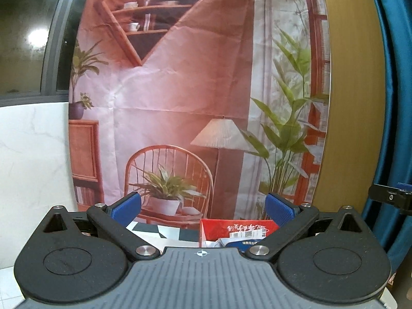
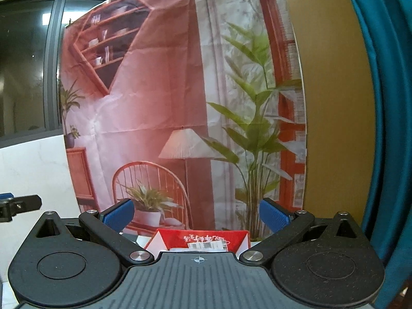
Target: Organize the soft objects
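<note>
Your left gripper [image 1: 203, 209] has its blue fingers [image 1: 127, 208] spread wide, nothing between them. Your right gripper [image 2: 197, 215] is the same: fingers [image 2: 274, 217] wide apart, holding nothing.

Landmark: the red box [image 1: 238, 231], open-topped with printed characters and a barcode label on its wall.

- Left wrist view only: inside the red box you can see crumpled white packaging and a blue packet [image 1: 242, 244]; whether these are the soft objects you cannot tell. Left of the box lies a black-and-white patterned tabletop [image 1: 157, 231]. The other gripper's tip pokes in well right of the box, against a blue curtain [image 1: 386, 103].
- Right wrist view only: the red box [image 2: 203, 239] sits straight ahead, between the fingers, its contents almost hidden behind the gripper body; only a pale sliver shows.

Behind the box in both views hangs a printed backdrop [image 1: 180, 90] of a room with chair, lamp and plants.
</note>
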`<state>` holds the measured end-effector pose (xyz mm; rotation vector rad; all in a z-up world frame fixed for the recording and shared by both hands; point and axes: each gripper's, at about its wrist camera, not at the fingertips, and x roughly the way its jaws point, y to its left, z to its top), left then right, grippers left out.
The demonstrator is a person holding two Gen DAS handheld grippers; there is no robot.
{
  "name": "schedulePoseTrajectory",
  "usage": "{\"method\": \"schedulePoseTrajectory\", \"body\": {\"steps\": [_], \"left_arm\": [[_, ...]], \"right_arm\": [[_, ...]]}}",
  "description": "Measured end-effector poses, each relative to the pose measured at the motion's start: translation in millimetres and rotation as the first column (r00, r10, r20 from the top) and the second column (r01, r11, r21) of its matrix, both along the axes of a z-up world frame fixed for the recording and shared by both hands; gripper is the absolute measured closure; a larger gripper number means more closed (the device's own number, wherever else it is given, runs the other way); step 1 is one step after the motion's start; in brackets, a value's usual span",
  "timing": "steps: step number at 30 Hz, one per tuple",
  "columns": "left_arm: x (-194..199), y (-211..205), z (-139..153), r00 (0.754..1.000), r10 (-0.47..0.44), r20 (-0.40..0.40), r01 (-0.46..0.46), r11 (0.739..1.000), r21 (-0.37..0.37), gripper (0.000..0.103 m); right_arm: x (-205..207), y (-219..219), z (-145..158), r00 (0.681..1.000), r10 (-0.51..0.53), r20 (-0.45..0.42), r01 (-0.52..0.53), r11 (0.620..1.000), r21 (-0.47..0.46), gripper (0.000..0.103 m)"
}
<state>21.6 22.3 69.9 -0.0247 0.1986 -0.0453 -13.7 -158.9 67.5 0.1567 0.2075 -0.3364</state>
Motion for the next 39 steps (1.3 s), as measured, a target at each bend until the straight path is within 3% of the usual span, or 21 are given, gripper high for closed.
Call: {"method": "schedulePoseTrajectory", "body": {"steps": [39], "left_arm": [[-7.4, 7.1, -0.8, 0.999, 0.034, -0.012, -0.034, 0.999, 0.004, 0.0]], "right_arm": [[-1.0, 9.5, 1.5, 1.0, -0.012, -0.01, 0.012, 1.0, -0.027, 0.0]]}}
